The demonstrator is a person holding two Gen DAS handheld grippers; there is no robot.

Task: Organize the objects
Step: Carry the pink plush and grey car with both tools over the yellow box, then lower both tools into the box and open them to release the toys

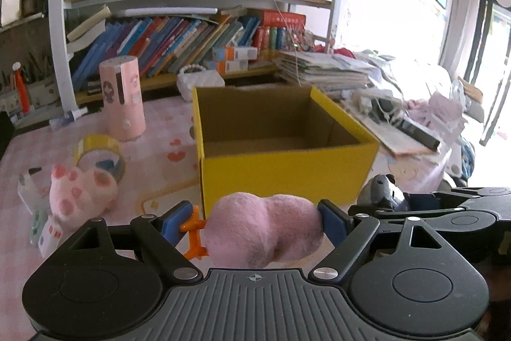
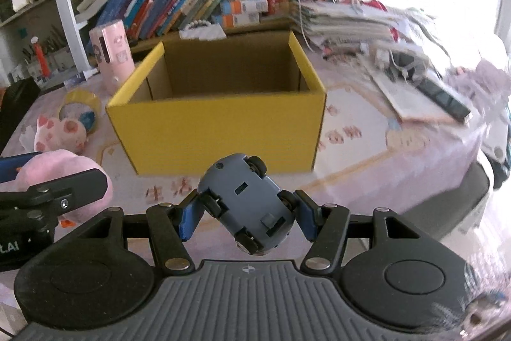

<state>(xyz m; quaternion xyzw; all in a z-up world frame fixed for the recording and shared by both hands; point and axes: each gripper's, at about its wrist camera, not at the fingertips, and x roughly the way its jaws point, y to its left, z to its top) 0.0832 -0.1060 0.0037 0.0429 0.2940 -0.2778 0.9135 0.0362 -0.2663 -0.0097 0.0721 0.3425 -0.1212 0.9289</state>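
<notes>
My left gripper [image 1: 252, 222] is shut on a pink plush toy [image 1: 265, 229] with orange feet, held just in front of the yellow cardboard box [image 1: 287, 174]. In the right wrist view my right gripper [image 2: 246, 213] is shut on a blue-grey toy car [image 2: 246, 206], turned underside up with its wheels showing. The yellow box [image 2: 217, 133] stands open beyond it, and nothing shows on the part of its brown inside that I can see. The left gripper's arm and the plush toy [image 2: 64, 165] show at the left edge of the right wrist view.
On the pink tablecloth left of the box lie a pink paw-shaped plush [image 1: 80, 197], a tape roll [image 1: 99, 155] and a pink cylinder [image 1: 123, 98]. Stacked papers [image 1: 325, 66] and cluttered items sit right of the box. Bookshelves [image 1: 191, 34] stand behind.
</notes>
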